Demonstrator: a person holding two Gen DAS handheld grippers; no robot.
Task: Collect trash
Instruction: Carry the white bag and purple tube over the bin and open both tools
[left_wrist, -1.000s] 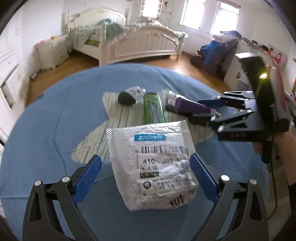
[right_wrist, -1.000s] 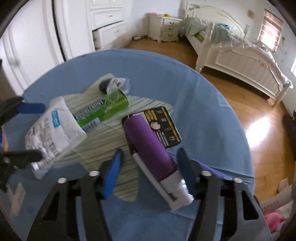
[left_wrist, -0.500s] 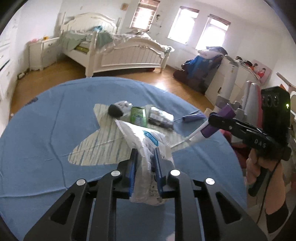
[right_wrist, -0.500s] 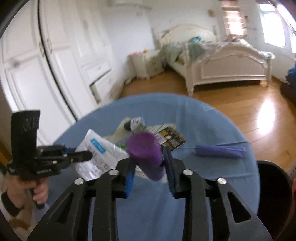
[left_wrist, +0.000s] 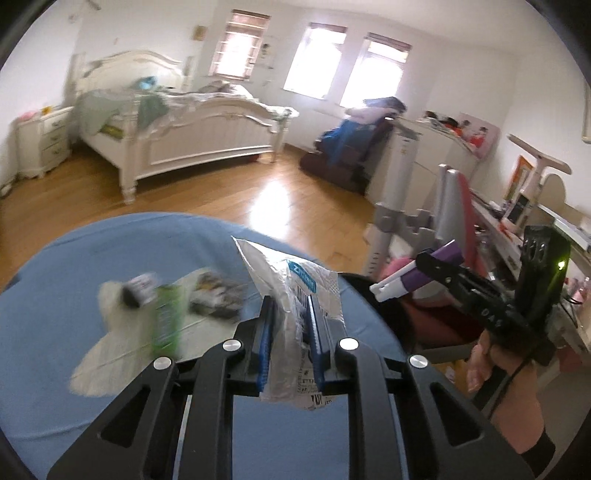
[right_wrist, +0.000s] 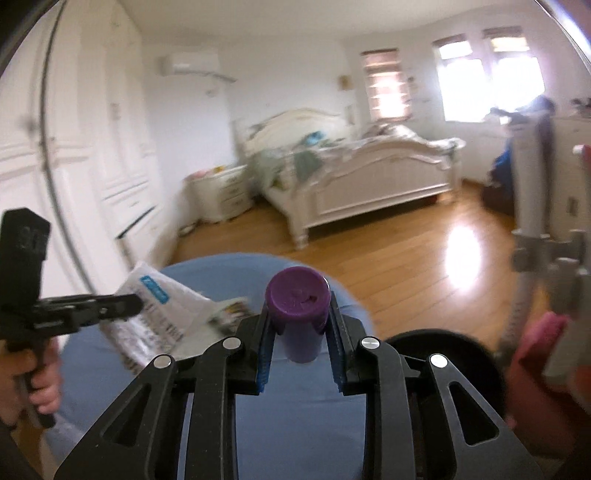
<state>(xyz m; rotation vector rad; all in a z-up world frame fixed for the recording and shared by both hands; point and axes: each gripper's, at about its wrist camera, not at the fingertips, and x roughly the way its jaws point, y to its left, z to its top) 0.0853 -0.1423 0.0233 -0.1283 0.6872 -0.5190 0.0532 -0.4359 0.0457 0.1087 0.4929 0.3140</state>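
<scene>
Right now I am pinching the white mailer bag (left_wrist: 295, 317) between my left fingers (left_wrist: 266, 343), lifted above the blue surface (left_wrist: 55, 288). Meanwhile my right fingers (right_wrist: 334, 332) are clamping the purple tube (right_wrist: 298, 306), cap forward, beside the black bin (right_wrist: 447, 350).

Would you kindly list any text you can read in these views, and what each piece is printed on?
"DAS": right gripper body, left wrist view.
Silver courier bag in the left gripper: blue logo, barcode and label too blurred to read.
Green wrapper, black card: blurred, unreadable.
Purple tube: no text visible.
</scene>
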